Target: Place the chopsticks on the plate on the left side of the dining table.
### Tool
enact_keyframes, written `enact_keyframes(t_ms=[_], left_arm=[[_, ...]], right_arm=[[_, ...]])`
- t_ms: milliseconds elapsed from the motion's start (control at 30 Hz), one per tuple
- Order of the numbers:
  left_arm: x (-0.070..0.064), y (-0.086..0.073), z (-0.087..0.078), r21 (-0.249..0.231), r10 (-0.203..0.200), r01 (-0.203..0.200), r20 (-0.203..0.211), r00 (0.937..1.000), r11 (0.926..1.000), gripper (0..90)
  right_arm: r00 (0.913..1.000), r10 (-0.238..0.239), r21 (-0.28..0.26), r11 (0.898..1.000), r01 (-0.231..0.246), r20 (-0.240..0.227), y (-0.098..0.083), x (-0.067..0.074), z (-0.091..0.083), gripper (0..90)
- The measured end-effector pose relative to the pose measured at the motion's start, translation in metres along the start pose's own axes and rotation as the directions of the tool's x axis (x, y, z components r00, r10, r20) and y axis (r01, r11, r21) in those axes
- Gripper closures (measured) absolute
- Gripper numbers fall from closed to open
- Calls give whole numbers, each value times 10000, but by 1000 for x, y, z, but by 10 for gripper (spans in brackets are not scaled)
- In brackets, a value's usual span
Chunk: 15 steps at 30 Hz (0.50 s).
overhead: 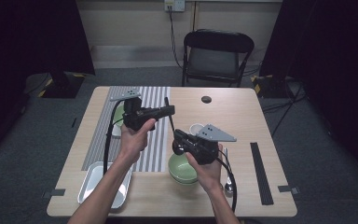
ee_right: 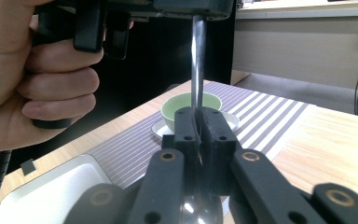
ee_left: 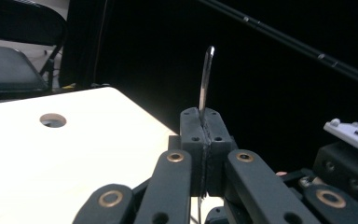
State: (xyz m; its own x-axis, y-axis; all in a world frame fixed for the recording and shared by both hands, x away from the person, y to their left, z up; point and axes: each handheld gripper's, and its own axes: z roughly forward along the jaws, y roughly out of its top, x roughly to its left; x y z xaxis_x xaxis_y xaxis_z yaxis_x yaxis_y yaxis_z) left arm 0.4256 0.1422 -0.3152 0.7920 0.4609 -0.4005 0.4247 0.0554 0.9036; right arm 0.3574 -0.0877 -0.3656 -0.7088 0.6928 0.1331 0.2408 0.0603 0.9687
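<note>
A thin metal spoon (overhead: 169,115) hangs in the air between my two grippers, above the table's middle. My left gripper (overhead: 170,111) points right and is shut on its handle; in the left gripper view the pads (ee_left: 204,116) clamp the handle (ee_left: 206,79), which sticks up edge-on. Below and to the right, my right gripper (overhead: 177,140) points left, jaws pressed on the same spoon. From the right gripper view, the shiny handle (ee_right: 196,60) runs from that gripper (ee_right: 198,114) up to the left gripper (ee_right: 191,7) in a person's hand.
A green bowl (overhead: 182,169) sits at the front under the right hand, a second spoon (overhead: 228,186) to its right. A white tray (overhead: 103,184) lies at the front left beside a striped mat (overhead: 151,135). A green bowl on a saucer (ee_right: 186,105) rests on the mat.
</note>
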Motion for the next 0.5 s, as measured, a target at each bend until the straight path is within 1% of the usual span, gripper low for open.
enact_keyframes(t_ms=[100,167,233,267,300,367,433,467,500], left_arm=[[1,0,0,94,140,-140,34,9999,9999,899],[1,-1,-1,110,328,-326,-141,9994,9994,899],[2,0,-1,108,330,-328,-149,9993,9994,899],[3,0,-2,109,413,-411,-154,9990,9991,899],[3,0,-2,68,384,-383,-132,9992,9992,899],[1,0,-4,3,679,-679,-286,9973,9977,899],[3,0,-4,127,761,-757,-276,9967,9970,898],[3,0,-5,137,772,-768,-321,9965,9970,898],[4,0,-5,211,905,-896,-459,9948,9958,898]], right_arm=[[10000,-43,60,10000,43,-57,0,0,1,801],[10000,-30,153,9999,31,-77,0,-1,1,769],[10000,-2,257,9997,4,-50,0,-2,2,745],[10000,28,278,9996,-27,-43,-1,-2,2,722],[10000,72,306,9995,-71,-18,-1,-3,2,715],[9999,100,354,9993,-99,-33,-1,-4,3,691],[9999,100,365,9993,-97,-65,-1,-5,3,686],[10000,82,401,9992,-80,-53,-1,-5,3,673],[10000,75,443,9990,-73,-35,-1,-5,4,656]])
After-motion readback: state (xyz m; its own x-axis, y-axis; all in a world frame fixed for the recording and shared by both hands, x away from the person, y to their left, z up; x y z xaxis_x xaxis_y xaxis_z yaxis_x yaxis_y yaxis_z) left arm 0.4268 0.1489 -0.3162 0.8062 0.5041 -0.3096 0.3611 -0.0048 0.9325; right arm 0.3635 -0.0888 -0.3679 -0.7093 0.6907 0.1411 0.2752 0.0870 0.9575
